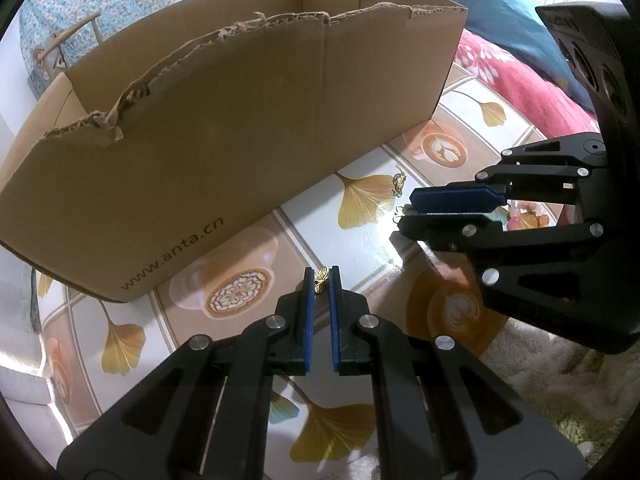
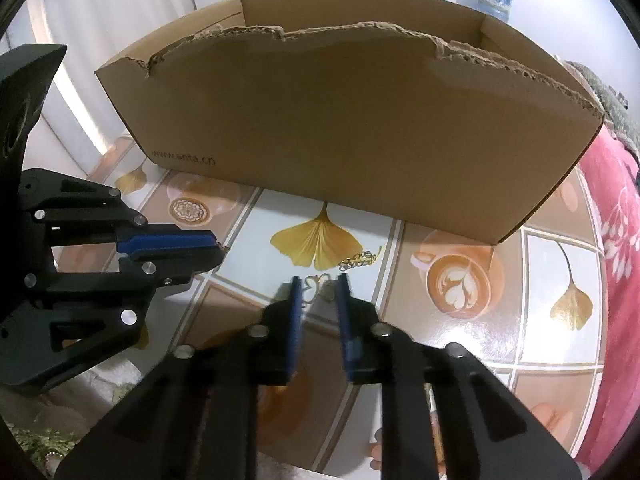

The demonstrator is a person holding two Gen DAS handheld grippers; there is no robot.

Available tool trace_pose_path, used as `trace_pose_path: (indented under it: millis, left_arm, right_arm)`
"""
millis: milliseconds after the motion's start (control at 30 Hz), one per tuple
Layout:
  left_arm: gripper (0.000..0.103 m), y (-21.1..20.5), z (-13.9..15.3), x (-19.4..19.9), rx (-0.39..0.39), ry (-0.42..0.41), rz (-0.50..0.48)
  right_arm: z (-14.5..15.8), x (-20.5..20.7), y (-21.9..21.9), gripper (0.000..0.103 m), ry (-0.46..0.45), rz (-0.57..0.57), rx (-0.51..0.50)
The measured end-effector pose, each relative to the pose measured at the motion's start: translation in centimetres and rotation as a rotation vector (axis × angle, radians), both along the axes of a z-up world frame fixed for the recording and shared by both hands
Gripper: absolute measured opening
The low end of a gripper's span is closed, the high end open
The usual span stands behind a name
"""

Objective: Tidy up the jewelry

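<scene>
My left gripper (image 1: pixel 321 276) is shut on a small gold butterfly piece (image 1: pixel 320 279), held at its fingertips above the table. It shows in the right wrist view (image 2: pixel 218 250) at the left. My right gripper (image 2: pixel 319 285) is open, its fingers either side of a small gold chain piece (image 2: pixel 313 283) on the table. Another gold piece (image 2: pixel 358 259) lies just beyond it, also in the left wrist view (image 1: pixel 399 182). The right gripper shows in the left wrist view (image 1: pixel 406 212). An open cardboard box (image 1: pixel 224 136) with torn rims stands behind, also in the right wrist view (image 2: pixel 352 128).
The table (image 2: pixel 460 328) has a glossy cloth with ginkgo leaves and coffee cups. Pink and orange beads (image 1: pixel 524 216) lie behind the right gripper. A red floral blanket (image 2: pixel 616 216) lies at the right. A fluffy white rug (image 1: pixel 560 360) is at the table's near edge.
</scene>
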State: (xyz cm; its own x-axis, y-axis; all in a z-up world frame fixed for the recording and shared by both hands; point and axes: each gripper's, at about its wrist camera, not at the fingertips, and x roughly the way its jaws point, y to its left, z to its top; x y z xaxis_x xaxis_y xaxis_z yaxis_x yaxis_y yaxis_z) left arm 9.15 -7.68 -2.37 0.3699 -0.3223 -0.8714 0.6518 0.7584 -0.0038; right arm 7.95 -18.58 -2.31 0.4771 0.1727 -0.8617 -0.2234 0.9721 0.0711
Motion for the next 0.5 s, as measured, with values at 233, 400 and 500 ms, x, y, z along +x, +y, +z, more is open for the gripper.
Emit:
trace_pose_path:
  millis: [233,400,500]
  left_arm:
    - [0.006,0.11,0.00,0.03,-0.001,0.000,0.001]
    - [0.006,0.03,-0.05,-0.01,-0.001,-0.002,0.001]
    - [0.006,-0.03,-0.08,-0.03,-0.002,-0.002,-0.001]
  right_arm:
    - [0.15,-0.01,-0.37,0.015,0.000,-0.007,0.031]
    - [0.22,-0.17,-0.88,0.003,0.006,-0.005,0.046]
    - [0.36,-0.28,-0.94,0.003,0.002,-0.004,0.041]
